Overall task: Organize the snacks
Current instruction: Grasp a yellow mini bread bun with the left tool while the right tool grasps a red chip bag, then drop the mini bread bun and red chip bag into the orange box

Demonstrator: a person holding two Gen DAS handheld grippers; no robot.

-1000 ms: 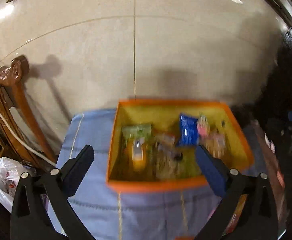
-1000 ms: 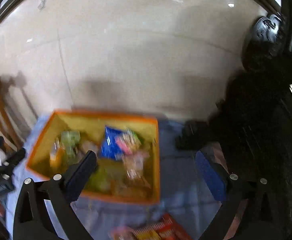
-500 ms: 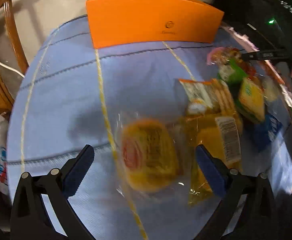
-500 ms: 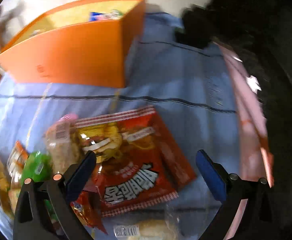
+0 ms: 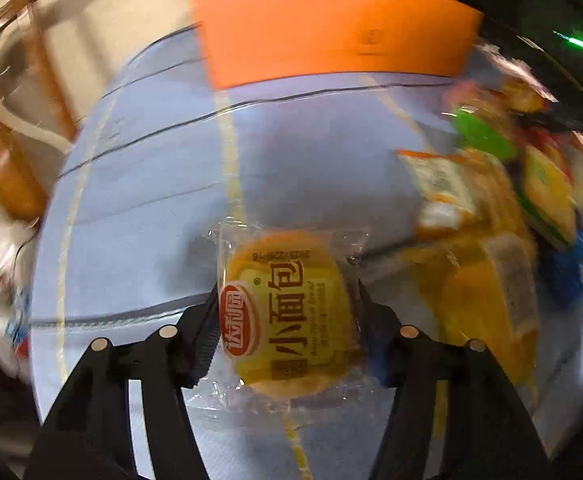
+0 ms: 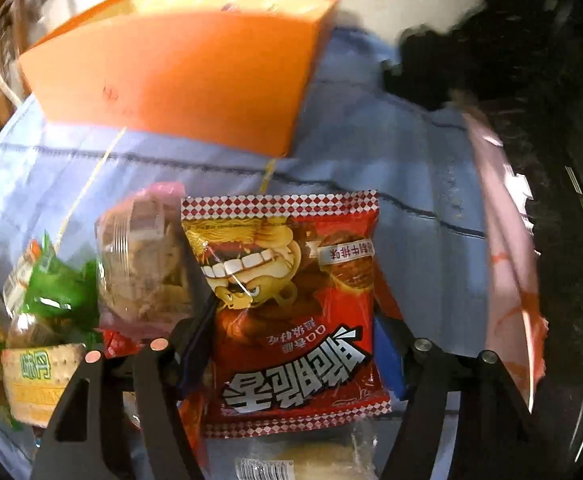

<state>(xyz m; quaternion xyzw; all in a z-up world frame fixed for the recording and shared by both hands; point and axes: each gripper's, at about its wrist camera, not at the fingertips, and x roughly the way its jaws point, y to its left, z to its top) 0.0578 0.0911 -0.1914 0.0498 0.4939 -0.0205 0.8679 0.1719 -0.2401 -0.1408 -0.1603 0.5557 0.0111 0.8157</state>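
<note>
Now your left gripper [image 5: 287, 316] has just closed its jaws onto the clear-wrapped yellow bread packet [image 5: 287, 312], both pads pressing its sides where it lies on the blue cloth [image 5: 139, 184]. Your right gripper [image 6: 291, 320] has likewise just been closing, and its fingers pinch the red noodle snack bag [image 6: 291, 304] from both edges. Only the left view shows the pile of yellow and orange packets [image 5: 479, 256] just right of the bread, blurred, with the plain orange wall of the box [image 5: 331, 28] well beyond. Only the right view shows the pink-topped clear pack of brown biscuits [image 6: 143, 264] touching the red bag's left edge, a green wrapper [image 6: 59, 292] further left, a pale packet [image 6: 311, 460] below the bag, and the box's yellow inside [image 6: 231, 0]. Compared with half a second back, both sets of jaws stood wide with the snacks lying loose between them; a second ago both views looked down into the open box from above.
</note>
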